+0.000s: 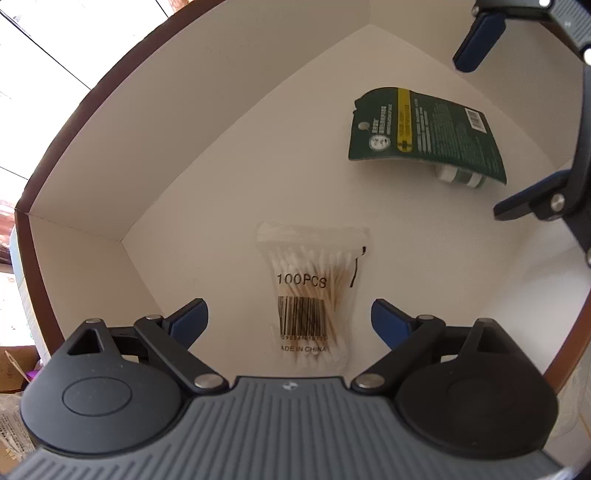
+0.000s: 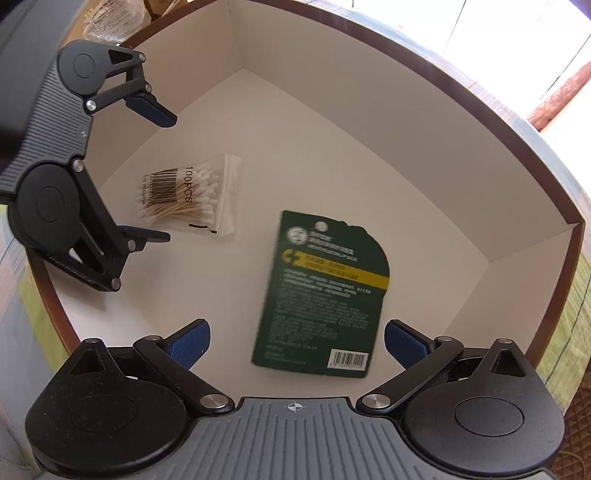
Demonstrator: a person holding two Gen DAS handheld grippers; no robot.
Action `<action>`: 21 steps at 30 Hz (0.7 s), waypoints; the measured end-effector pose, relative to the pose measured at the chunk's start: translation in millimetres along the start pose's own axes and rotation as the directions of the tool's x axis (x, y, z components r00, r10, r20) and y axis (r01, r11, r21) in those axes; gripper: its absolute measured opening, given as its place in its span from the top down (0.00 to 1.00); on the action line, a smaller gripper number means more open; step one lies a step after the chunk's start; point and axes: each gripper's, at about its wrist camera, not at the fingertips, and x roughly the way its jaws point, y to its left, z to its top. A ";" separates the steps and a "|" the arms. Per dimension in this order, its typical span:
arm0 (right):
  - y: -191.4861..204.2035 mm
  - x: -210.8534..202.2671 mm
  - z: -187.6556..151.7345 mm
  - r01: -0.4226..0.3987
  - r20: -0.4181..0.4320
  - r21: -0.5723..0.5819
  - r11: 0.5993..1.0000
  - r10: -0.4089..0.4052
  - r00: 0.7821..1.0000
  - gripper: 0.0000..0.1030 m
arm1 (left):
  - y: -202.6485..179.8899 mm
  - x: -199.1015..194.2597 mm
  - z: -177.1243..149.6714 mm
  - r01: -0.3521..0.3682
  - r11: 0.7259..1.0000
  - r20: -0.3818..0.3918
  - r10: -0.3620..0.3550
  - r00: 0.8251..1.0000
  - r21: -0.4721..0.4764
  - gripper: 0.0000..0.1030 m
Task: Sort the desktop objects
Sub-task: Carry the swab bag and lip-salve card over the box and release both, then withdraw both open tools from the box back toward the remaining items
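A white-lined box (image 1: 207, 122) with a brown rim fills both views; bright windows glare beyond its walls. On its pale floor lie a clear bag of cotton swabs (image 1: 310, 291), marked 100PCS, and well apart from it a dark green card pack (image 1: 424, 136), face down. The left tongs (image 1: 288, 321) hang wide above the swabs, holding nothing. The right tongs (image 2: 295, 343) spread wide over the green pack, also unladen. Outside the rim sits a crinkled plastic packet (image 2: 110, 20).

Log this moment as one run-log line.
left gripper: open, over cotton swab bag | right gripper: open, over green card pack | both items lying apart in white box
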 end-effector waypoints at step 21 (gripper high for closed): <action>13.6 -37.0 -8.4 0.036 0.071 0.047 0.998 -0.040 0.997 0.00 | 5.2 -40.0 -18.2 -0.058 0.996 0.053 0.062 0.997 -0.073 0.06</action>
